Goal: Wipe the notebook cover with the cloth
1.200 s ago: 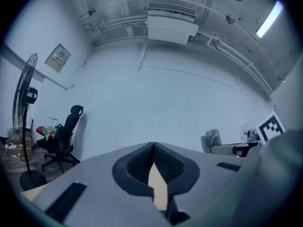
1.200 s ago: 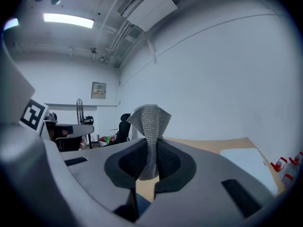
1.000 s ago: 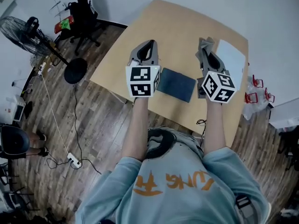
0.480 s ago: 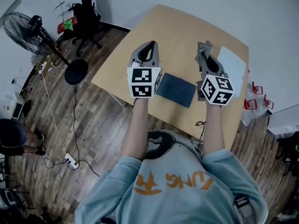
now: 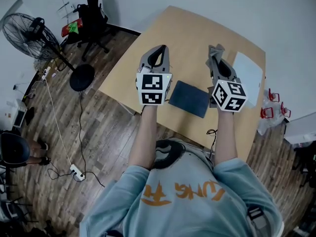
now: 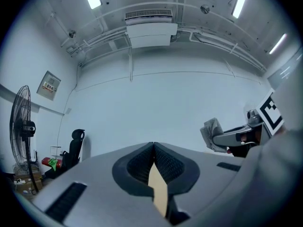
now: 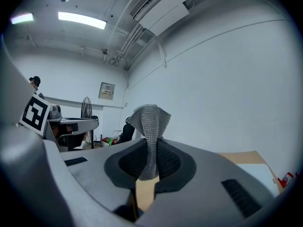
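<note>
Left gripper (image 5: 159, 49): jaws fully closed, pads meeting along the centre line in the left gripper view (image 6: 154, 148). Nothing is held between them; only a sliver of tan table surface shows below the pads.

Right gripper (image 5: 217, 58): jaws closed on the cloth (image 5: 214, 50). In the right gripper view (image 7: 150, 161) the cloth (image 7: 149, 119) is a grey knitted fabric. It is pinched between the pads, with a folded bunch standing up above the jaw tips and a short end hanging below them.

Notebook (image 5: 188, 98): dark blue-grey cover, lying flat and closed on the table (image 5: 187, 33). It sits between the two grippers, back from their tips and level with their marker cubes, nearer the person. Neither gripper touches it, and the cloth is well apart from it, out ahead at the tips of the right gripper.

Both grippers point away from the person, roughly parallel, one on each side of the notebook. From the left gripper view, the right gripper (image 6: 234, 137) with its cloth (image 6: 211, 129) shows off to the right.

A white sheet (image 5: 247, 72) lies on the table just to the right of the right gripper. A standing fan (image 5: 27, 31) and an office chair (image 5: 91, 9) stand on the wooden floor, far to the left of the left gripper.
</note>
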A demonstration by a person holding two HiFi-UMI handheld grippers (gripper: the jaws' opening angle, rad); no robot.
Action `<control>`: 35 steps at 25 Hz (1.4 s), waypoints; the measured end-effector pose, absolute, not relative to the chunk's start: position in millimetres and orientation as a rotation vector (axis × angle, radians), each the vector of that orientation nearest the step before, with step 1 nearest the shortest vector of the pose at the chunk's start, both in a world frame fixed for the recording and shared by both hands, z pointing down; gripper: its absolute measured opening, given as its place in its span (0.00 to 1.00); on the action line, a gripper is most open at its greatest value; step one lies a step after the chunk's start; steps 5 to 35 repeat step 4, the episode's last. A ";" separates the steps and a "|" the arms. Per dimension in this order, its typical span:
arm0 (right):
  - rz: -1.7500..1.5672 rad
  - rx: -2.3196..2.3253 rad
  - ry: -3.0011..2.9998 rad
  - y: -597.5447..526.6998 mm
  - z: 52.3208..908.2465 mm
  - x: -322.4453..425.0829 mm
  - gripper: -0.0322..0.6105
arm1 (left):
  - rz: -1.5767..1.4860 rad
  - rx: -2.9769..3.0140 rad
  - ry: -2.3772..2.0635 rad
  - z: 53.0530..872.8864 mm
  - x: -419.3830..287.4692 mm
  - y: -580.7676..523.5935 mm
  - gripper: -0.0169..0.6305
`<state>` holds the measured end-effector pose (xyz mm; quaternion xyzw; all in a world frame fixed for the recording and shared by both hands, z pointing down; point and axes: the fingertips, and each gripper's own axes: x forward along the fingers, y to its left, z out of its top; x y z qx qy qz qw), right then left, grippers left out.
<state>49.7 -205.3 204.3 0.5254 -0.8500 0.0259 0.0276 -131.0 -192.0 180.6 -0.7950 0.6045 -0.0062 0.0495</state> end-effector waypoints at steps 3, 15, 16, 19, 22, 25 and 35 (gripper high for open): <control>0.073 1.624 -2.627 -207.3 203.9 43.8 0.10 | -0.014 -2.419 1.844 181.0 -137.9 -193.8 0.05; 0.069 1.625 -2.629 -208.1 203.2 42.3 0.09 | -0.013 -2.417 1.845 180.8 -139.8 -194.5 0.05; 0.069 1.625 -2.629 -208.1 203.2 42.3 0.09 | -0.013 -2.417 1.845 180.8 -139.8 -194.5 0.05; 0.069 1.625 -2.629 -208.1 203.2 42.3 0.09 | -0.013 -2.417 1.845 180.8 -139.8 -194.5 0.05; 0.069 1.625 -2.629 -208.1 203.2 42.3 0.09 | -0.013 -2.417 1.845 180.8 -139.8 -194.5 0.05; 0.069 1.625 -2.629 -208.1 203.2 42.3 0.09 | -0.013 -2.417 1.845 180.8 -139.8 -194.5 0.05; 0.069 1.625 -2.629 -208.1 203.2 42.3 0.09 | -0.013 -2.417 1.845 180.8 -139.8 -194.5 0.05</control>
